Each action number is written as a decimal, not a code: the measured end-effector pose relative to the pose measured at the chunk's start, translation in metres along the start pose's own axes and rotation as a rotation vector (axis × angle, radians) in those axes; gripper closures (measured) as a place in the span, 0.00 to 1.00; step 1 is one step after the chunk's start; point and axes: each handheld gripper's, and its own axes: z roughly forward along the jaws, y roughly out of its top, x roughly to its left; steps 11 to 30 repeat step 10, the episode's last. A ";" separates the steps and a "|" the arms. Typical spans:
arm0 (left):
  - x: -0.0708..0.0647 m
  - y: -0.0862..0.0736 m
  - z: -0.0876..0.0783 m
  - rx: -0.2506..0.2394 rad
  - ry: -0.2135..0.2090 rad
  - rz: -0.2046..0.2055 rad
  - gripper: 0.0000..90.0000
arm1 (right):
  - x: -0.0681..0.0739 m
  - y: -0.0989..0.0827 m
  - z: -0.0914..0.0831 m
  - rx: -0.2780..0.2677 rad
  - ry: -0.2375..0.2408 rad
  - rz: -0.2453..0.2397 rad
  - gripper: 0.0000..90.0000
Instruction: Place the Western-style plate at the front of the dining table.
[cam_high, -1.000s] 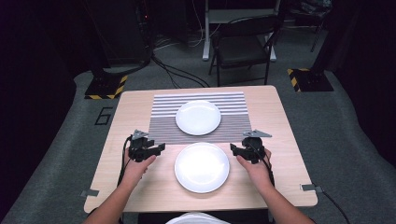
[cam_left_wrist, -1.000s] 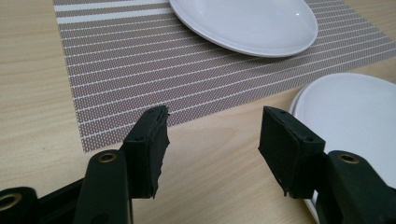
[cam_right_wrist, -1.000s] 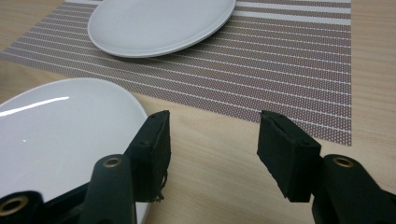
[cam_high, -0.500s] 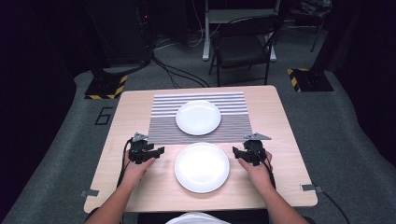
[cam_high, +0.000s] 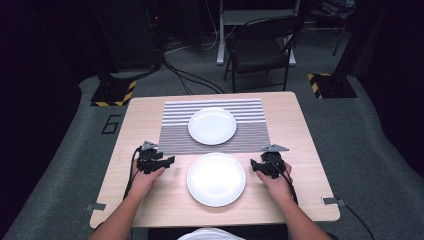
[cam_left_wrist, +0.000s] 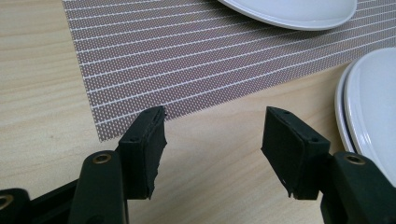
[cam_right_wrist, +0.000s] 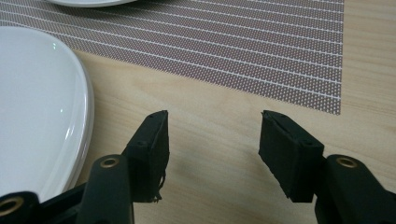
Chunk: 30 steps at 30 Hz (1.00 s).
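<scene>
A white plate (cam_high: 216, 179) lies on the bare wood between my two grippers. A second white plate (cam_high: 212, 125) rests farther back on a striped placemat (cam_high: 175, 135). Left of the near plate, my left gripper (cam_high: 170, 161) sits low over the table. Its jaws have just been opening, and only bare wood shows between them in the left gripper view (cam_left_wrist: 212, 135), with the near plate's rim (cam_left_wrist: 373, 107) off to the right. On the plate's other side my right gripper (cam_high: 255, 165) is open, with wood between its jaws (cam_right_wrist: 212, 140) and the plate (cam_right_wrist: 37, 102) to its left.
The wooden table (cam_high: 150, 115) has bare margins around the placemat. A folding chair (cam_high: 260, 50) stands on the floor beyond the far edge. Cables trail from both grippers toward the near edge. The rim of another white thing (cam_high: 207, 234) peeks in at the bottom.
The right gripper has sunk a little toward the table beside the near plate. The left gripper has stayed in place. Both plates are where they were.
</scene>
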 end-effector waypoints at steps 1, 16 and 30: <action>0.000 0.000 0.000 -0.001 0.002 -0.001 0.43 | 0.000 0.000 0.000 -0.003 -0.001 0.009 0.46; 0.001 0.001 0.001 -0.012 0.020 0.013 0.41 | -0.005 -0.002 -0.003 -0.031 -0.022 0.017 0.44; 0.001 0.001 0.001 -0.012 0.020 0.013 0.41 | -0.005 -0.002 -0.003 -0.031 -0.022 0.017 0.44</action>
